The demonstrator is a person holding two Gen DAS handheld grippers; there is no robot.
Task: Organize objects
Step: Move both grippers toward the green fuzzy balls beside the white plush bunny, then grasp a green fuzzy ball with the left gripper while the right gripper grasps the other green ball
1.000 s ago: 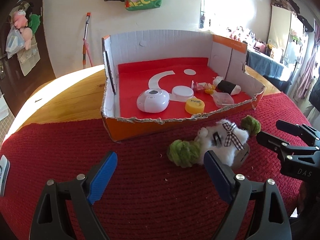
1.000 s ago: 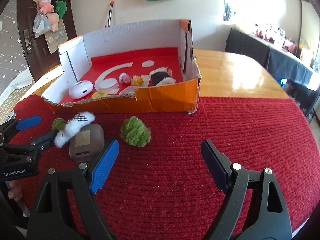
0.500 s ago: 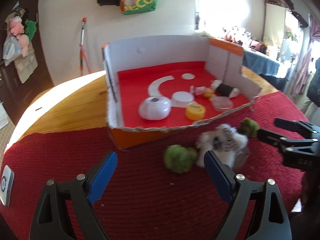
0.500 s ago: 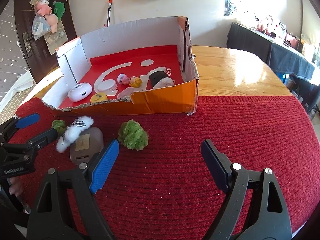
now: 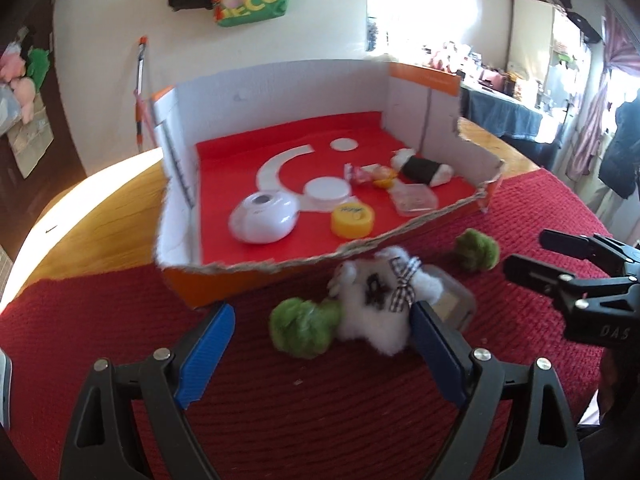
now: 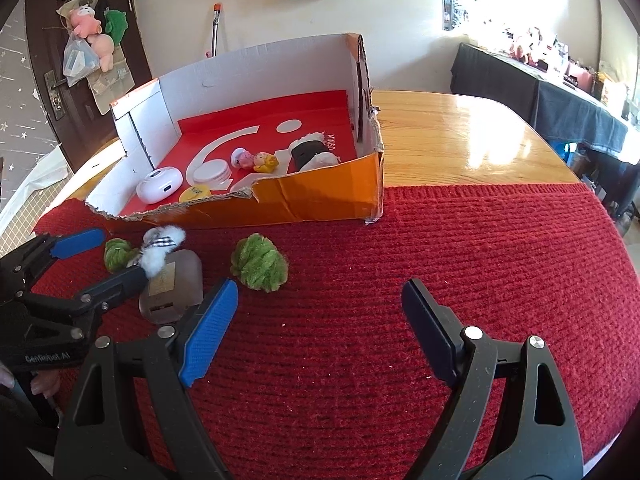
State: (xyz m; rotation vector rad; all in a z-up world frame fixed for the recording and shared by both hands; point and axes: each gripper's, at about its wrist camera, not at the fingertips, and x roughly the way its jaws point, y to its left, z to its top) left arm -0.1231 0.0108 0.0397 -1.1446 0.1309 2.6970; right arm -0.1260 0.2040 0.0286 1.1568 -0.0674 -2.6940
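Presently noted: left gripper (image 5: 320, 344) agape around green pom-pom (image 5: 304, 332) and white plush (image 5: 376, 308); right gripper (image 6: 316, 320) agape, gripping nothing, over red mat (image 6: 460, 248).

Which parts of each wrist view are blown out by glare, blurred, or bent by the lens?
Left wrist view: the window is blown out, the cardboard box edge looks slightly motion-blurred, and the picture's corners go dark. Right wrist view: sunlight glares off the wooden table, the image is sharper, and the red mat curves with fisheye distortion.
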